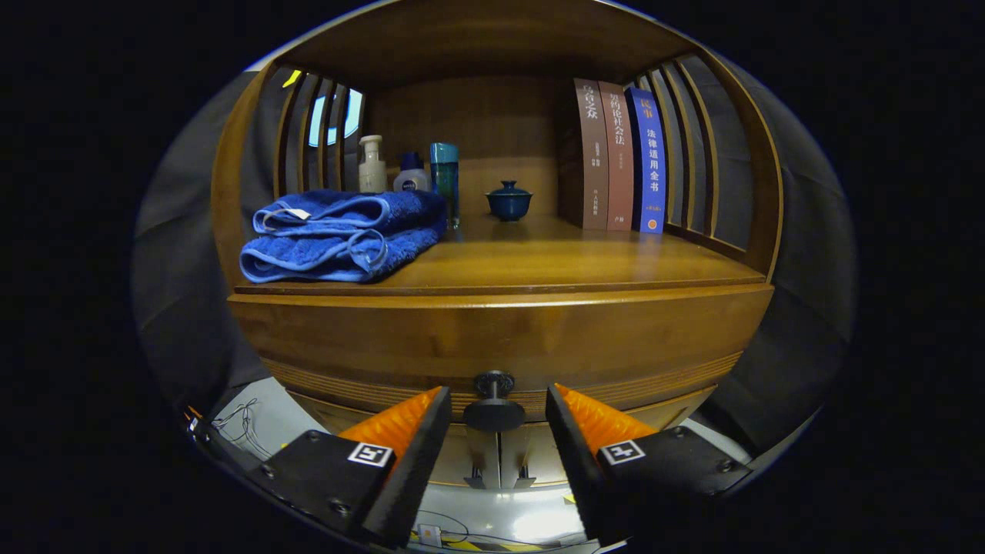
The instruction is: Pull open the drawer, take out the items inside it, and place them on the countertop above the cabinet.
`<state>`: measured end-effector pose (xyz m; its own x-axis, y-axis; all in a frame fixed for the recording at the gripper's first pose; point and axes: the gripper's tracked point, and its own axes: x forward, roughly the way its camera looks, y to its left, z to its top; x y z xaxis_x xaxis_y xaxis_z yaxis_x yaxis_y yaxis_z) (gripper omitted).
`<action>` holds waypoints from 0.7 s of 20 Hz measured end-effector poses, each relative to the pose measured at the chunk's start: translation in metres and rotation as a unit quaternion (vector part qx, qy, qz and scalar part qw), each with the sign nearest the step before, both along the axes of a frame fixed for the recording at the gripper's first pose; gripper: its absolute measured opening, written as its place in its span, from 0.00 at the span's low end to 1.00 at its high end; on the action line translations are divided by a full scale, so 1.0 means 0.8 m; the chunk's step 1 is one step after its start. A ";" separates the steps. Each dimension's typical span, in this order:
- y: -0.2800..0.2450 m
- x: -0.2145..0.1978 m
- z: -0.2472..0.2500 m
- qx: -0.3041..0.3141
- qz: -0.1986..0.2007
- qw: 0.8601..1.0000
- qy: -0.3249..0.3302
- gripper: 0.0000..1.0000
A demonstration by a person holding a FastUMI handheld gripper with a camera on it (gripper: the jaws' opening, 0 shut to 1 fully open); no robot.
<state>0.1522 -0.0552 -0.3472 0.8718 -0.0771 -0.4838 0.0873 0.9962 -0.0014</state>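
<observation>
Between the spread fingers sits the drawer knob (493, 402), not yet gripped.
Gripper (496, 402) is wide open and holds nothing, a finger on either side of the knob, seemingly lined up to close on it and pull. Drawer (500, 338) looks shut, its contents hidden. Above it, the countertop (585, 261) carries towels (338, 235), bottles (408, 171), a lidded cup (509, 200) and books (619, 158), leaving bare wood in the middle for the items.

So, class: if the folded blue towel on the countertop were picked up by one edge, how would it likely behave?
The towel looks thick and soft, so it would probably droop and unfold. Its fuzzy pile suggests it would not slip easily. The open tool sits at the drawer knob.
</observation>
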 end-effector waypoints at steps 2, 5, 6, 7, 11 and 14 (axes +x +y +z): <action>0.000 0.001 -0.006 0.002 0.000 1.000 0.006 0.77; 0.003 0.002 -0.008 0.003 0.004 1.000 0.007 0.66; 0.002 -0.002 -0.009 0.000 0.002 1.000 0.007 0.61; 0.003 -0.002 -0.006 0.000 0.003 1.000 0.007 0.55; 0.000 0.004 -0.013 -0.003 0.008 1.000 0.005 0.44; 0.002 0.000 -0.010 0.001 0.007 1.000 0.008 0.33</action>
<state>0.1524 -0.0539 -0.3550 0.8645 -0.0636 -0.4985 0.0734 0.9973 0.0000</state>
